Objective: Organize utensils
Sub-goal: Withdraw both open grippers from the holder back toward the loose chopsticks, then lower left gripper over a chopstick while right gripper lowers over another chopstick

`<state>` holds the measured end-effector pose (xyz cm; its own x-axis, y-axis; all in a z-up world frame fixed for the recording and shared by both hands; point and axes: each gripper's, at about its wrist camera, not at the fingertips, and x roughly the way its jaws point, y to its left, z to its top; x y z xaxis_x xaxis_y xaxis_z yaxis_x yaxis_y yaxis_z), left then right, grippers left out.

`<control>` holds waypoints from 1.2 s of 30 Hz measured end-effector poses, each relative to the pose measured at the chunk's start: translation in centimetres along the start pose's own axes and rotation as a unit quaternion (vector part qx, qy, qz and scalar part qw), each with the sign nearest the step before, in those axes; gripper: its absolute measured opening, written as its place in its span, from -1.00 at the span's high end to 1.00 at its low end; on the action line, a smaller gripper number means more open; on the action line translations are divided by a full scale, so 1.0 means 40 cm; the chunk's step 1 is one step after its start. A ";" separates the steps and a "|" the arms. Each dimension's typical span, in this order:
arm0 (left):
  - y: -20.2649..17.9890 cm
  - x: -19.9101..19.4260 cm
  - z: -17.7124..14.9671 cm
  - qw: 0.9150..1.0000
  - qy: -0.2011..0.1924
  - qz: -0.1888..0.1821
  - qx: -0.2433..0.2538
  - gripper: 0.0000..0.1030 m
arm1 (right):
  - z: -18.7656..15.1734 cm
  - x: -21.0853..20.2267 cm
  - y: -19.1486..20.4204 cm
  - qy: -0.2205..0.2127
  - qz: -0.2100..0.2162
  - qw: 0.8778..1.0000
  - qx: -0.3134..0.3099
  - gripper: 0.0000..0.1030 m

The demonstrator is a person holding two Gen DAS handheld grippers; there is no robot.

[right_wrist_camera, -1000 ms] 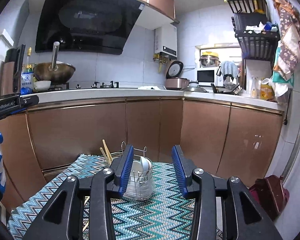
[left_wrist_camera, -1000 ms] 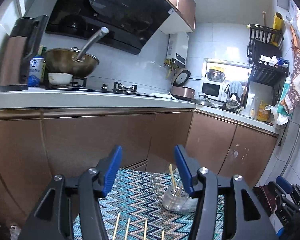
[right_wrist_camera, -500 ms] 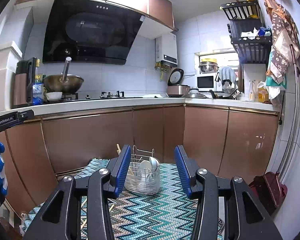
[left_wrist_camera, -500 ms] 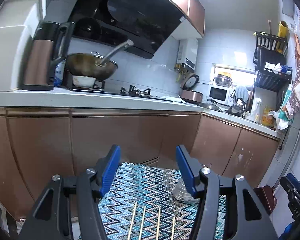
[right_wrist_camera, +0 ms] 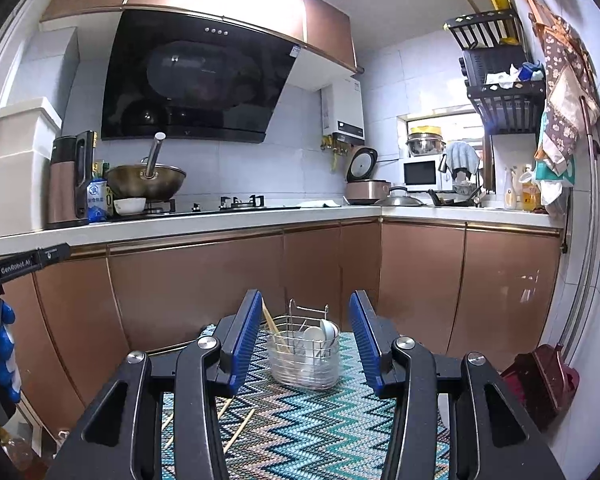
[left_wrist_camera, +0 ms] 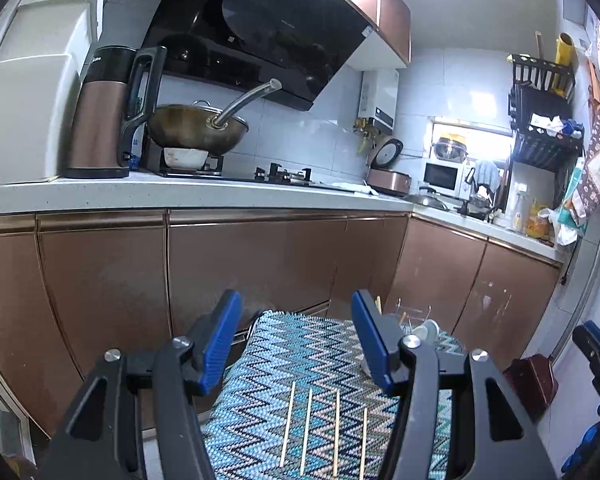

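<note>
The right hand-held gripper (right_wrist_camera: 305,332) hangs above the desk (right_wrist_camera: 396,420), which wears a zigzag cloth in blue, teal and white. Its blue-padded jaws stand apart with nothing between them. Beyond the fingertips, framed in the gap, a wire utensil caddy (right_wrist_camera: 304,354) stands upright on the cloth, holding white spoons (right_wrist_camera: 316,334) and a few wooden chopsticks (right_wrist_camera: 270,320) that lean to the left. More chopsticks (right_wrist_camera: 240,426) lie loose on the cloth down at the lower left, partly hidden under the gripper's left finger. Behind the desk runs a line of copper-brown cabinets (right_wrist_camera: 200,280). At the far left edge part of the other hand-held gripper (right_wrist_camera: 4,344) shows, its state unclear.
</note>
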<state>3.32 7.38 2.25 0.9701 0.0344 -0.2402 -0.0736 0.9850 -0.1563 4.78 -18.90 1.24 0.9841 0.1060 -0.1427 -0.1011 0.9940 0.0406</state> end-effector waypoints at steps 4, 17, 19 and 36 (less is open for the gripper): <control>-0.001 -0.001 -0.008 1.000 0.008 -0.004 0.010 -0.08 | -0.002 -0.004 0.010 0.002 0.005 1.000 -0.001 0.12; -0.031 0.094 -0.066 0.995 0.086 -0.030 0.039 -0.08 | -0.035 0.046 0.012 0.040 0.026 0.999 0.004 0.12; -0.033 0.114 -0.076 0.994 0.098 -0.033 0.042 -0.08 | -0.046 0.062 0.009 0.049 0.028 0.998 0.006 0.12; -0.053 0.436 -0.259 0.953 0.289 -0.081 0.042 -0.06 | -0.193 0.281 0.006 0.201 0.081 0.976 0.030 0.15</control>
<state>18.01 4.14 -11.54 0.6757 -0.1950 -0.7109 0.1098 0.9802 -0.1646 14.69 -17.27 -7.98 0.8181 0.2753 -0.5048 -0.2307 0.9613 0.1505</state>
